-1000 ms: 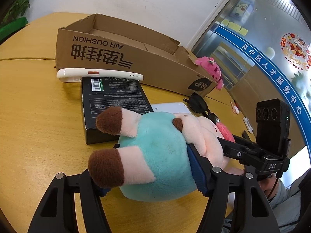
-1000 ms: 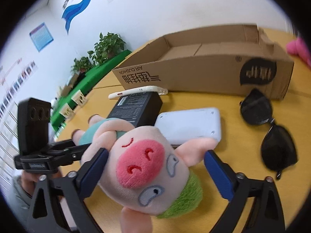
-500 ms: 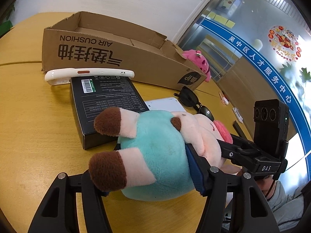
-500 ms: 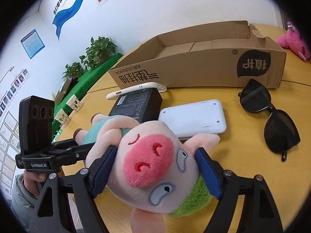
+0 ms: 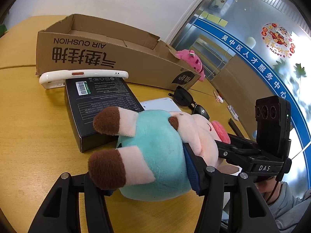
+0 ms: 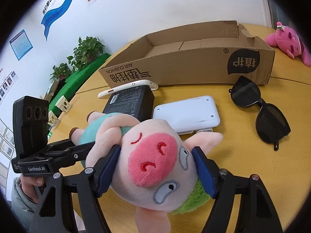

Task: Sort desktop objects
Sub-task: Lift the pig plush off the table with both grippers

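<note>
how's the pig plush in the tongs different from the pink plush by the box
The pig plush has a pale pink head, teal body and green hair; the pink plush is magenta all over. The pig plush sits between both tongs near the cameras; the pink plush lies untouched beyond the cardboard box. Both are soft toys.

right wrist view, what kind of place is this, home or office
Most likely an office or public service centre: notice boards and a blue banner with lettering on the wall, potted plants, and a large wooden table holding items to sort.

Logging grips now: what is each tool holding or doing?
Left tool: closed on the plush pig's body.
Right tool: closed on the pig's head.
</note>
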Demonstrator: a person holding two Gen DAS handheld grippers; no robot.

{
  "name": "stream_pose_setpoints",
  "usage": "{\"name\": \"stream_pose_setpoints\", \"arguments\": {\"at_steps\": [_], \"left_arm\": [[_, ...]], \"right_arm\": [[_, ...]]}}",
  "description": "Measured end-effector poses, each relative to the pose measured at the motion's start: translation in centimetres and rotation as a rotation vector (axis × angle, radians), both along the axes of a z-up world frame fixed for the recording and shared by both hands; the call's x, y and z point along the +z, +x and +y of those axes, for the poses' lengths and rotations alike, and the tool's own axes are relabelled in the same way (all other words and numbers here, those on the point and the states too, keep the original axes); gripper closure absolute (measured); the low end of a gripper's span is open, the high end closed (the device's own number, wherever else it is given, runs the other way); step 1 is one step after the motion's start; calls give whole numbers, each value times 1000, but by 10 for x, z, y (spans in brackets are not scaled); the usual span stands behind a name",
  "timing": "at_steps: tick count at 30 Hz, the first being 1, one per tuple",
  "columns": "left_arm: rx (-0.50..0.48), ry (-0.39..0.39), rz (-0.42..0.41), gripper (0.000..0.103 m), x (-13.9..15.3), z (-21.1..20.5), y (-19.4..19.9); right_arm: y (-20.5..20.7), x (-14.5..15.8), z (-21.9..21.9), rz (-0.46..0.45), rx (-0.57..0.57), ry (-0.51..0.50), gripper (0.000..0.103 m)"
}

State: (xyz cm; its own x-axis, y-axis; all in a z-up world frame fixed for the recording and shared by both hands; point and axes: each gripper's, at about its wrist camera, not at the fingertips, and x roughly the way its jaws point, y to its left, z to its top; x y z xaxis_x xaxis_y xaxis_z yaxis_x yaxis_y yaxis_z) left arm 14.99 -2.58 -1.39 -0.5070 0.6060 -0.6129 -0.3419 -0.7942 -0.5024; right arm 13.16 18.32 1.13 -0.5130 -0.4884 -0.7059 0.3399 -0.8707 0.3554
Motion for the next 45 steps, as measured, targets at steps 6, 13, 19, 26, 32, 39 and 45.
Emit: {"name": "stream_pose_setpoints", "arguments": {"at_steps": [6, 13, 19, 26, 32, 39, 45], "left_arm": [[-20, -24, 27, 46, 7, 2, 7], [0, -39, 2, 41, 8, -2, 13], [49, -3, -60, 17, -4, -10, 7], [23, 54, -90, 35, -11, -13, 7], [23, 36, -72, 42, -1, -12, 13], [10, 46, 11, 42, 37, -7, 21], [32, 8, -88, 41, 9, 0, 16]], "right_arm": [[12, 7, -6, 18, -42, 28, 40], [21, 10, -10, 16, -42, 38, 42], [13, 2, -3, -21, -59, 20, 16], [-5, -22, 5, -121, -25, -95, 2], [1, -8, -5, -91, 27, -71, 21], [16, 33, 0, 15, 25, -68, 24], [8, 8, 5, -66, 7, -51, 19]]}}
